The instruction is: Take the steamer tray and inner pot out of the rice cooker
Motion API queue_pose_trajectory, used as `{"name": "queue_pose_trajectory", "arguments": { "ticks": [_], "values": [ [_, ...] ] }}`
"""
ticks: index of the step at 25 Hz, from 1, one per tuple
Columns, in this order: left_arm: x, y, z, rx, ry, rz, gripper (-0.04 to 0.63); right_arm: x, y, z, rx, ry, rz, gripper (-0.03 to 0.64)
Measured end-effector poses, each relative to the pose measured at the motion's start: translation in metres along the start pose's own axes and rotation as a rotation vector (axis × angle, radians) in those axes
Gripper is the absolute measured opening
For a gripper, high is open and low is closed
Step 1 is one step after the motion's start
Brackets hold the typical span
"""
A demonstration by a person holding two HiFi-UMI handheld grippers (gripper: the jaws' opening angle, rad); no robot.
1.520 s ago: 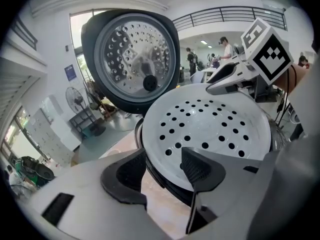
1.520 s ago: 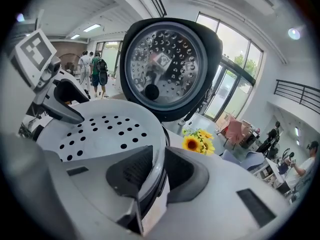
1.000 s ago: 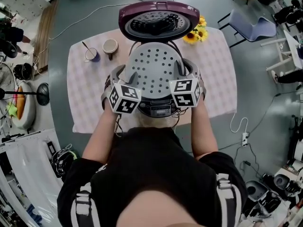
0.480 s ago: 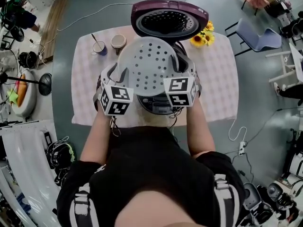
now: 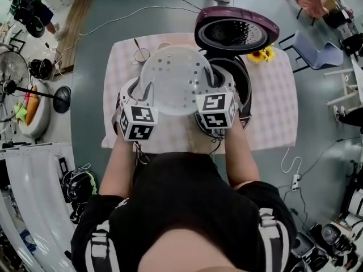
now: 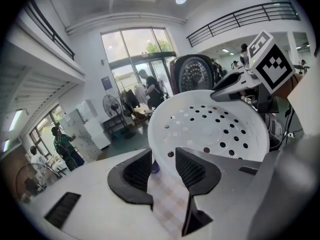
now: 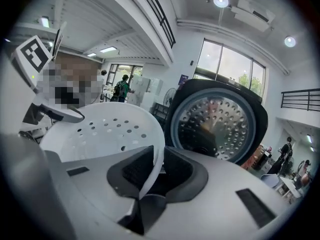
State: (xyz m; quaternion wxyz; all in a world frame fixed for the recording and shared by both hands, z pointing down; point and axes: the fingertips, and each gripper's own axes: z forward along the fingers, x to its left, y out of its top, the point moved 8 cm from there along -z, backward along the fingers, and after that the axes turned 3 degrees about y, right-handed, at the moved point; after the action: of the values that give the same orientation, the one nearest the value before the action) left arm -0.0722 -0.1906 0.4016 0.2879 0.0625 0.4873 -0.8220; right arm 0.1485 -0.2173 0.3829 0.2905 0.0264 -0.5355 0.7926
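Both grippers hold the white perforated steamer tray [image 5: 173, 78] in the air, left of the open rice cooker [image 5: 243, 89] and over the checked tablecloth. My left gripper [image 5: 146, 90] is shut on the tray's left rim; its jaws have just been closing, and the rim [image 6: 160, 156] stands between them. My right gripper [image 5: 211, 84] is shut on the right rim [image 7: 159, 154]. The cooker's purple lid [image 5: 236, 32] stands up behind. The tray and the right gripper hide the inner pot.
A cup with a spoon [image 5: 141, 54] stands at the table's [image 5: 272, 123] far left, partly behind the tray. Yellow flowers [image 5: 262, 54] sit right of the lid. A blue chair [image 5: 317, 38], cables and equipment surround the table.
Both grippers have carried the tray up and to the left, from directly above the cooker to beside it over the tablecloth. The cooker's opening now shows at the right.
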Motion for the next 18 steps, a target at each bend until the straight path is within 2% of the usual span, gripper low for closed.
{"name": "queue_pose_trajectory", "arguments": {
  "ticks": [4, 7, 12, 18],
  "values": [
    [0.052, -0.038, -0.014, -0.007, -0.019, -0.066, 0.137, 0.054, 0.028, 0.015, 0.002, 0.019, -0.009, 0.066],
    [0.084, -0.070, -0.023, 0.003, -0.001, -0.079, 0.135, 0.095, 0.047, 0.028, -0.003, 0.036, -0.028, 0.066],
    [0.123, -0.114, -0.029, 0.038, 0.006, -0.123, 0.130, 0.148, 0.063, 0.050, 0.010, 0.082, -0.021, 0.066],
    [0.157, -0.157, -0.029, 0.073, 0.001, -0.142, 0.127, 0.195, 0.069, 0.078, 0.035, 0.114, -0.018, 0.066]
  ]
}}
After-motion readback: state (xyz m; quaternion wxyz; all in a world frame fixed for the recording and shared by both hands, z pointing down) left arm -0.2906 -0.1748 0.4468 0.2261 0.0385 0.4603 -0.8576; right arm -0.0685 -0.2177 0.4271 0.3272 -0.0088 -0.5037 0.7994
